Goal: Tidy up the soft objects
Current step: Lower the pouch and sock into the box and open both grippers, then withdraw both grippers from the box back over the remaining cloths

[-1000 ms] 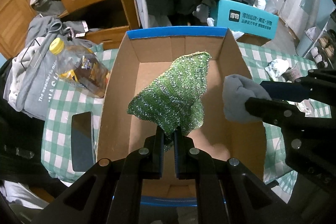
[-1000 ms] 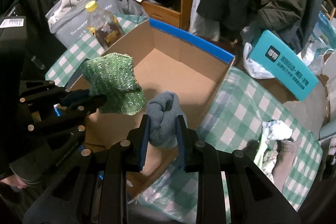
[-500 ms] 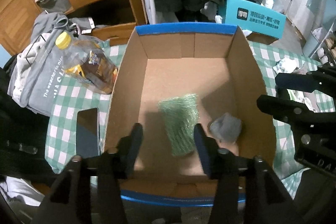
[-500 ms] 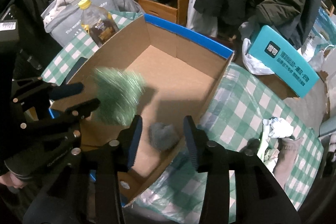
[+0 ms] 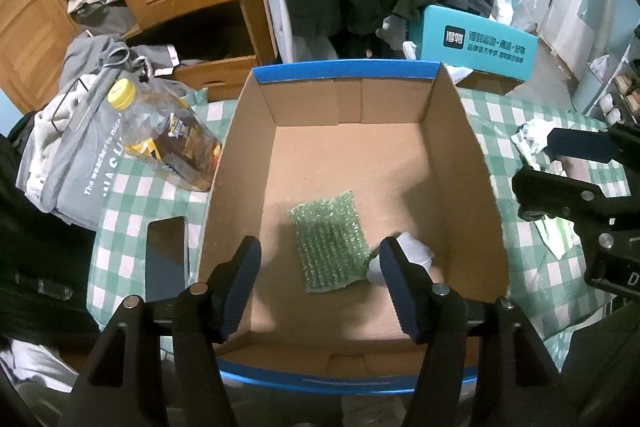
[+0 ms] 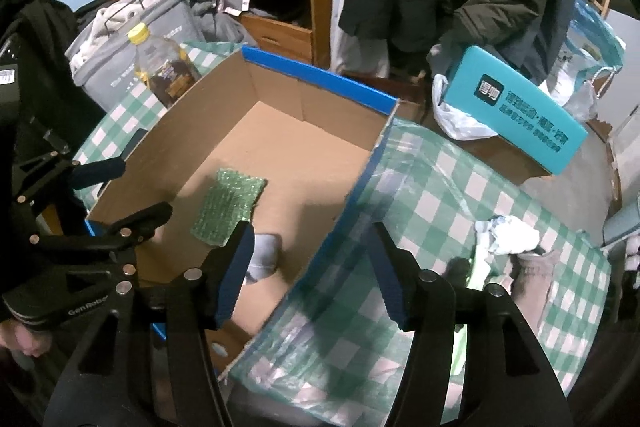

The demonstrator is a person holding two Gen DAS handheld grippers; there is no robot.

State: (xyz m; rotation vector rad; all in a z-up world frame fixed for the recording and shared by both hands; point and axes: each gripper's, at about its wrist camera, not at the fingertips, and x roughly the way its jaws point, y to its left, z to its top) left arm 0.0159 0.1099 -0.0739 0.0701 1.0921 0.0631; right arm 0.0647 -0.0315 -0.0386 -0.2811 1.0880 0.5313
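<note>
While your left gripper (image 5: 320, 285) and right gripper (image 6: 310, 269) spread wider with nothing pinched, the green sponge cloth (image 5: 330, 241) lies flat on the cardboard box (image 5: 460, 155) floor, grey sock (image 6: 263, 254) touching its edge.

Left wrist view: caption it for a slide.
Green scouring cloth and grey sock lie in the cardboard box.

- Box (image 5: 248, 163): matt brown cardboard, glossy blue rim.
- Green cloth (image 5: 330, 241): glittery, rough knit.
- Grey sock (image 6: 264, 253): soft matt fabric.
- Bottle (image 5: 168, 143): clear glossy plastic.
- Tablecloth (image 6: 460, 195): shiny checked plastic.
</note>
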